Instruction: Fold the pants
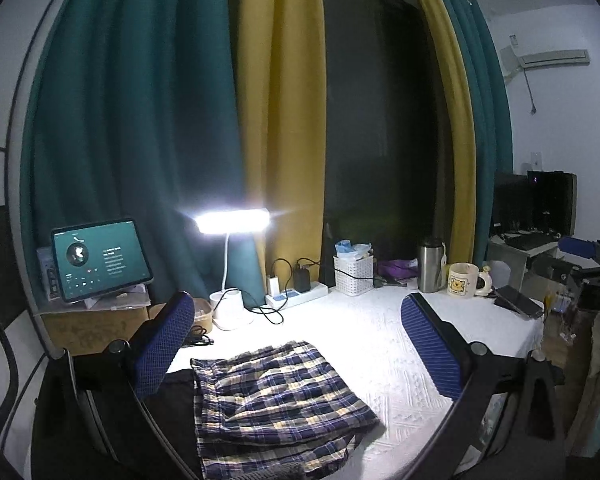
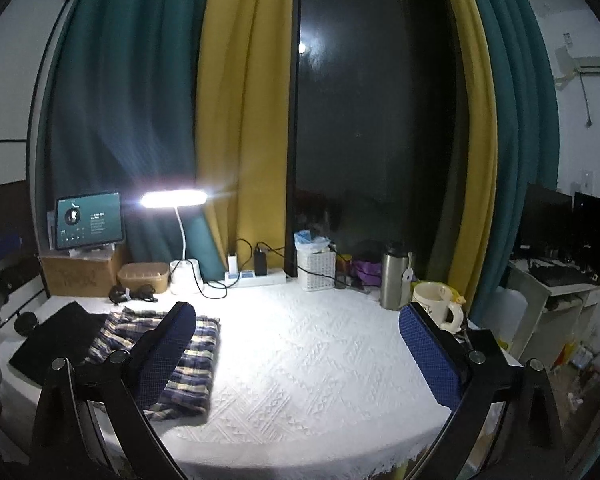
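Left wrist view shows you the plaid pants (image 1: 276, 404) lying folded into a compact stack on the white tablecloth (image 1: 380, 344), near the front edge and toward the left side of the table. Your left gripper (image 1: 300, 344) hangs above them with its blue fingers (image 1: 162, 344) spread wide and nothing between them. A dark cloth (image 1: 172, 400) lies just left of the pants, touching their edge.

From the right wrist view, your right gripper (image 2: 300, 356) is also spread wide and holds nothing, hovering over bare tablecloth (image 2: 308, 360) to the right of the pants (image 2: 196, 364); its left finger (image 2: 162, 354) covers part of them. The dark cloth (image 2: 60, 340) sits at the far left.

Along the far edge you have a lit desk lamp (image 1: 232, 220), a tablet (image 1: 100, 258) propped on a cardboard box (image 1: 88, 328), a power strip (image 1: 296, 294), a white basket (image 1: 354, 274), a steel flask (image 1: 430, 264) and a mug (image 1: 462, 280). Green and yellow curtains (image 1: 140, 120) hang behind the table.
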{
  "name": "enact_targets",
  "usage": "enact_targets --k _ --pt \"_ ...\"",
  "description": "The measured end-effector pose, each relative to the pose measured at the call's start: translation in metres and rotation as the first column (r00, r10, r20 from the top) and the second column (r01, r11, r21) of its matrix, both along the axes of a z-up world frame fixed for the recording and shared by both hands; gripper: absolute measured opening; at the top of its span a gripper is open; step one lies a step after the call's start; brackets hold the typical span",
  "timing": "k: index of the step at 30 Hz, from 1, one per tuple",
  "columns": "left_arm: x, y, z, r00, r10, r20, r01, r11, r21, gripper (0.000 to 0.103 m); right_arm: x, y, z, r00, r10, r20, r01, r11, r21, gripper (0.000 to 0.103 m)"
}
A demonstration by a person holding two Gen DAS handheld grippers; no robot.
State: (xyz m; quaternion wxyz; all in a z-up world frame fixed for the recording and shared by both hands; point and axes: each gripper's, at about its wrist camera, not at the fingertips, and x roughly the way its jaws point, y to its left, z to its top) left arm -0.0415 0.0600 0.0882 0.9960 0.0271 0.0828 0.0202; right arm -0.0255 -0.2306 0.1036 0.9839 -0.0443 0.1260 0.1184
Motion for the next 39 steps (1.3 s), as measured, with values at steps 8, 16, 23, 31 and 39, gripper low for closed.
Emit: enact_targets --k 8,16,23,31,39 --pt "-0.006 0.015 0.0 0.999 0.038 0.024 -0.038 0.999 -0.026 0.102 -0.006 0.012 0.006 0.999 0.032 0.004 -0.032 0.999 0.009 0.102" --pt "-0.005 0.018 -0.003 0.999 0.041 0.014 -0.04 0.999 -0.032 0.102 0.0 0.017 0.001 0.999 0.045 -0.014 -0.045 0.999 -0.003 0.102" --pt "-0.005 0.017 -0.003 0.999 0.041 0.013 -0.04 0.999 -0.03 0.102 0.001 0.017 0.001 0.999 0.045 -0.014 -0.045 0.999 -0.001 0.102" --pt "-0.006 0.014 -0.002 0.999 0.037 0.014 -0.037 0.999 -0.026 0.102 0.0 0.016 0.0 0.999 0.041 -0.012 -0.041 0.999 -0.002 0.102" --pt "-0.006 0.013 -0.002 0.999 0.038 0.014 -0.038 0.999 -0.026 0.102 0.0 0.016 0.0 0.999 0.04 -0.012 -0.04 0.999 -0.002 0.102"
